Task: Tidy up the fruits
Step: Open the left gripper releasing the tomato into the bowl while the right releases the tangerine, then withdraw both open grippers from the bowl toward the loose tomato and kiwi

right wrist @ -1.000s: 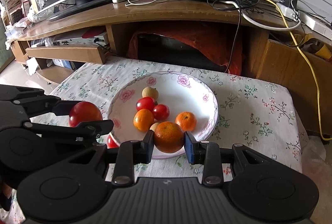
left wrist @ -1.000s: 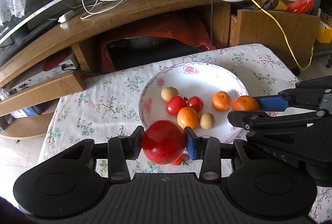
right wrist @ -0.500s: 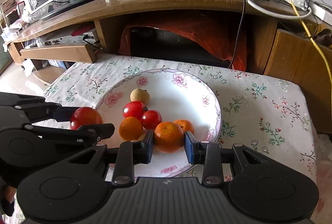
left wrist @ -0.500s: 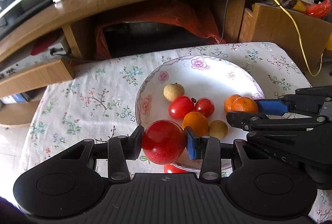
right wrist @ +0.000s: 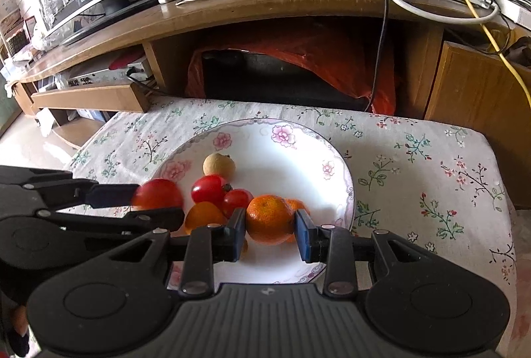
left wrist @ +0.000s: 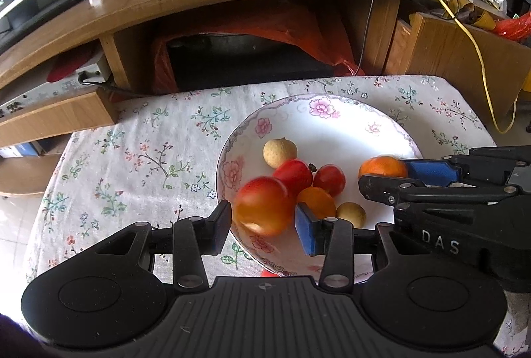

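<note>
Left claw: your left claw [left wrist: 262, 226] stood open, with a gap on both sides between its pads and the red fruit [left wrist: 264, 206]; nothing was held, as far as I could judge.
Red fruit: it was blurred in the left wrist view, so it seemed to be loose and falling, just above the near-left rim of the plate [left wrist: 341, 125]. The right wrist view showed it also blurred [right wrist: 158, 194], beside the left claw's fingers.
Right claw: your right claw [right wrist: 269, 233] was a little open around the orange mandarin [right wrist: 269, 219]. The left pad seemed to touch the mandarin, but a thin gap showed at the right pad, so I judged the hold as released or nearly so.
Key relation: both fruits lay directly ahead between their own claw pads and over the plate, the red one at the near-left edge, the mandarin more to the near middle.
Look of the fruits: the red fruit was round, glossy and red with an orange tint; the mandarin was round, with a dull, dimpled skin.
Already in the plate: two small red tomatoes [left wrist: 328, 179], one orange fruit [left wrist: 317, 201] and two pale brown round fruits [left wrist: 279, 153].
Risk: in my judgement the red fruit could roll off the rim onto the flowered cloth of the bench [left wrist: 146, 152].
</note>
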Demonstrator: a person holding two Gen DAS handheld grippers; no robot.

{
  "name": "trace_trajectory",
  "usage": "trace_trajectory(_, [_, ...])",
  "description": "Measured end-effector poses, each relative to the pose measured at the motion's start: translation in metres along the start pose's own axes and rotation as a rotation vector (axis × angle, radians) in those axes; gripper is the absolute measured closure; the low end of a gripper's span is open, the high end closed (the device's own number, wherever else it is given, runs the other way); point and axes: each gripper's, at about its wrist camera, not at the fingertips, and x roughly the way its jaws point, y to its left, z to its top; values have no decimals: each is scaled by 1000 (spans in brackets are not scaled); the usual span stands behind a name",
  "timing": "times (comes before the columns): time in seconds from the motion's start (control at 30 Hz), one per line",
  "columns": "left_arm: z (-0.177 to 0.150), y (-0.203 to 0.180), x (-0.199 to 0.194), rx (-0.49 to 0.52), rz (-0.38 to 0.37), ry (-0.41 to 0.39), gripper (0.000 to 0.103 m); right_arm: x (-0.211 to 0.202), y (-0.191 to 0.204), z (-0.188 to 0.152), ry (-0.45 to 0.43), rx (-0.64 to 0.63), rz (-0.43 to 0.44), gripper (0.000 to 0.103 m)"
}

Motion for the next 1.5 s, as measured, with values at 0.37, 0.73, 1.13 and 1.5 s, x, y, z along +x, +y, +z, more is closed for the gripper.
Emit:
trace_trajectory(0.37, [1,6,-14,-20,-7,-32,43,-11,2,3,-37,13,14,68])
trace_trajectory(0.73, [-14,12,-41,-16,-9,-48,39,-40,20,-10,-48,-19,19,67])
trace_trajectory(1.13, [-41,22,-65,-8,-9,-30,35,-60,47,-45,-13,-57,39,65])
trace_trajectory(1.5, [-62,43,-64,-30,7,25,34,-47,76,-72,84,-115,86,65])
